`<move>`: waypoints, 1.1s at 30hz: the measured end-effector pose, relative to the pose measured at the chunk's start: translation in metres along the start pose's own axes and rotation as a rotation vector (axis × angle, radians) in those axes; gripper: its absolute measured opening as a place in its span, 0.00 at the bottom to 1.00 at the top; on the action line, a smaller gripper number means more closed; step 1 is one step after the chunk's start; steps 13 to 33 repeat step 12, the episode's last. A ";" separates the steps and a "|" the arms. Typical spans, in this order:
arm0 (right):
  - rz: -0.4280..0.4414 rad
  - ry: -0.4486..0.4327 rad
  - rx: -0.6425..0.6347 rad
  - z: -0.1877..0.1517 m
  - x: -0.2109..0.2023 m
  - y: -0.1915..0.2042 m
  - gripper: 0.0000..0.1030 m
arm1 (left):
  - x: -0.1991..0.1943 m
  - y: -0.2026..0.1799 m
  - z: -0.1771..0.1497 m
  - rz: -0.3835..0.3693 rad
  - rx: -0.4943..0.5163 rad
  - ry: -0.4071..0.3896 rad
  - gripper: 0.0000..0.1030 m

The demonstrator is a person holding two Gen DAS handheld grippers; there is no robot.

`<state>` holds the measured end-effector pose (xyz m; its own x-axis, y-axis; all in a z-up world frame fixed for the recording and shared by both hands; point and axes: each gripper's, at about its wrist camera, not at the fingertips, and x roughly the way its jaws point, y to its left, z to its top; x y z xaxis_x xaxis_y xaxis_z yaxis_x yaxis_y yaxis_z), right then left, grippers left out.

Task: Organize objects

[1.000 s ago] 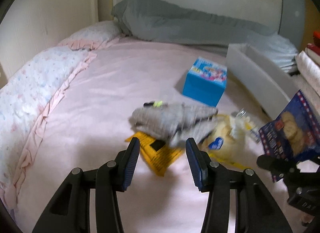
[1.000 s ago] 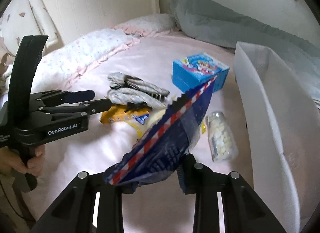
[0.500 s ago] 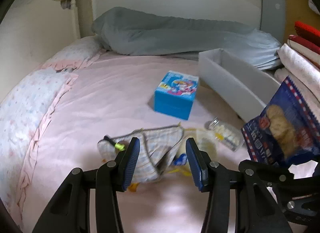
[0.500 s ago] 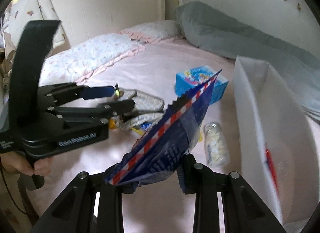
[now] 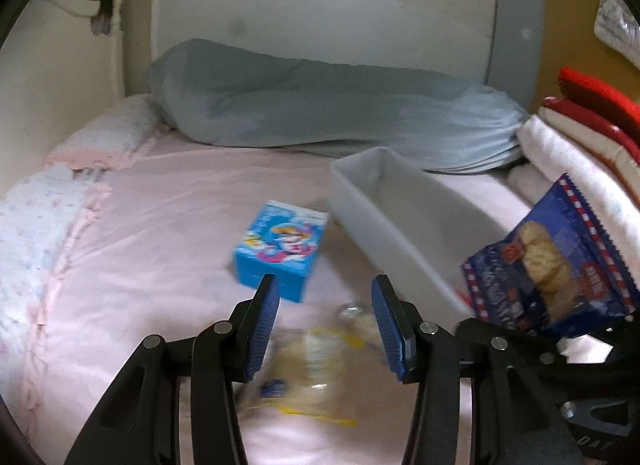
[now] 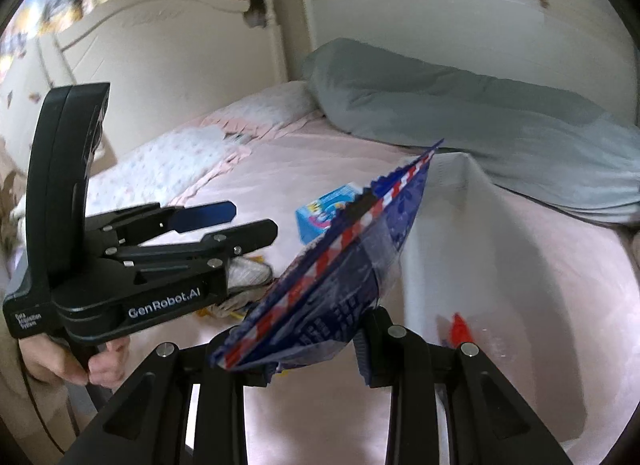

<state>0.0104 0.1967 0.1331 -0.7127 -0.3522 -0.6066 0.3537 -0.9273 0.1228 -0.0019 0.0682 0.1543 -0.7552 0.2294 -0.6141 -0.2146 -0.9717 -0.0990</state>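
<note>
Cookie bag held aloft at the bin's edge; left gripper idle and open.

The right gripper [image 6: 316, 361] has its fingers clamped on the lower end of the blue cookie bag [image 6: 340, 265], which hangs in the air above the bed [image 6: 540, 305], just beside the near wall of the white bin [image 5: 392, 225]. Likely carried by one end so it can drop lengthwise into the narrow bin. The bag's long axis runs away from the gripper, tilted up, its serrated far end toward the bin and the grey pillow [image 6: 460, 105]. The left gripper [image 5: 324, 325] hovers with fingers spread, holding nothing, over a blurred yellow-trimmed packet [image 5: 304, 369] on the bed. A blue carton [image 5: 280, 249] lies flat near the bin's corner, apart from it. Something red [image 6: 460, 329] shows near the bin's wall; cannot identify it.
</note>
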 end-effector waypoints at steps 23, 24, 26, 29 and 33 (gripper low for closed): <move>0.018 -0.011 -0.022 0.003 -0.007 0.009 0.28 | -0.024 -0.014 0.002 0.202 0.080 -0.132 0.77; 0.018 -0.011 -0.022 0.003 -0.007 0.009 0.28 | -0.024 -0.014 0.002 0.202 0.080 -0.132 0.77; 0.018 -0.011 -0.022 0.003 -0.007 0.009 0.28 | -0.024 -0.014 0.002 0.202 0.080 -0.132 0.77; 0.018 -0.011 -0.022 0.003 -0.007 0.009 0.28 | -0.024 -0.014 0.002 0.202 0.080 -0.132 0.77; 0.018 -0.011 -0.022 0.003 -0.007 0.009 0.28 | -0.024 -0.014 0.002 0.202 0.080 -0.132 0.77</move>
